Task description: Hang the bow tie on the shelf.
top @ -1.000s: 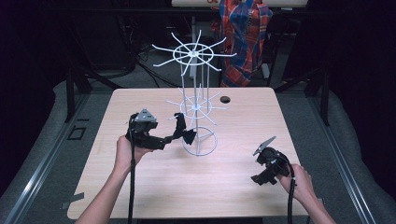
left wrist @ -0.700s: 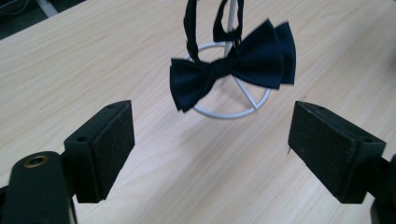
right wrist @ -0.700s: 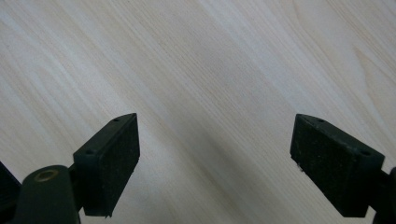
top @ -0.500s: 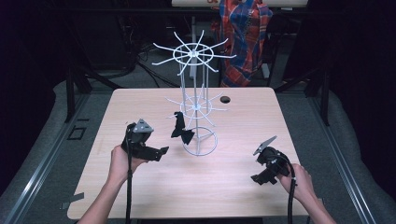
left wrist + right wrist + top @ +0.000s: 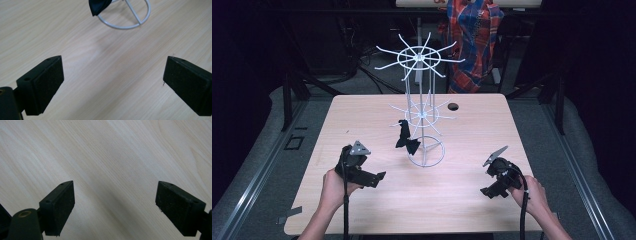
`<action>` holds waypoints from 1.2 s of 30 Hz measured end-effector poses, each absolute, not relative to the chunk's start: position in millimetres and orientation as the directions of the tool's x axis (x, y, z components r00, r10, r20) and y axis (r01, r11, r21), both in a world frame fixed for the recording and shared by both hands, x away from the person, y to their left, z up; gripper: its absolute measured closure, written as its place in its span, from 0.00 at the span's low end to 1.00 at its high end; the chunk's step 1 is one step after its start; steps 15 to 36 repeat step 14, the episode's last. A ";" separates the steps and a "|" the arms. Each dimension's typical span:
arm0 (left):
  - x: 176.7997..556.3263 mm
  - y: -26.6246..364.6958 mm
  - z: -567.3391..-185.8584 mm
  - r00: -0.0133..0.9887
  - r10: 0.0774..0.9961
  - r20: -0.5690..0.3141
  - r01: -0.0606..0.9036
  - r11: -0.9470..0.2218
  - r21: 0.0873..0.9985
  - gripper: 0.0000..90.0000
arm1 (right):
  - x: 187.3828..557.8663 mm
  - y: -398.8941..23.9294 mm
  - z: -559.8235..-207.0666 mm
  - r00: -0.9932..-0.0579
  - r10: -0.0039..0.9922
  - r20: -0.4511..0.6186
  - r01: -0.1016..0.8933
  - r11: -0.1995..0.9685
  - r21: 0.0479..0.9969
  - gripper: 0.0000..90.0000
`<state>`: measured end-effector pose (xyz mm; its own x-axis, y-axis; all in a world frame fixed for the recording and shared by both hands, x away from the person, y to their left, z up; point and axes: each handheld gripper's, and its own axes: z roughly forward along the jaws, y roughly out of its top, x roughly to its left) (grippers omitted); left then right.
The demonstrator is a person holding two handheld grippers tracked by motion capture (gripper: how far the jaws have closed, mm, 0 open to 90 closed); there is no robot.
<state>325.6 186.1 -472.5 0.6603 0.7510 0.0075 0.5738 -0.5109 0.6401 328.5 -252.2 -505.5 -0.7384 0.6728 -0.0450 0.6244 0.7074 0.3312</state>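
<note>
A white wire rack with two tiers of spokes stands mid-table. A black bow tie hangs from a lower spoke on its left side. In the left gripper view the bow tie and the rack's base ring sit at the top edge. My left gripper is low over the table, left of the rack and apart from the bow tie. Its jaws have just been opening and stand open with nothing between them. My right gripper is open over bare wood at the near right.
The light wooden table has a small dark hole behind the rack. A plaid cloth hangs beyond the far edge. Dark floor and metal rails surround the table.
My left gripper has drawn back from the bow tie toward the near left and sunk lower, its jaws wider. The bow tie stays hanging on the rack. The right gripper has not moved.
</note>
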 end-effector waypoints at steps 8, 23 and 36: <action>319.5 196.6 -485.0 0.645 0.764 -0.002 0.612 -0.514 0.601 0.00 | 328.5 -251.4 -507.8 -0.733 0.680 -0.027 0.633 0.695 0.340 0.17; 329.8 203.5 -502.0 0.631 0.776 -0.029 0.667 -0.522 0.532 0.00 | 330.5 -250.8 -510.9 -0.743 0.669 -0.026 0.627 0.708 0.325 0.17; 329.8 203.5 -502.0 0.631 0.776 -0.029 0.667 -0.522 0.532 0.00 | 330.5 -250.8 -510.9 -0.743 0.669 -0.026 0.627 0.708 0.325 0.17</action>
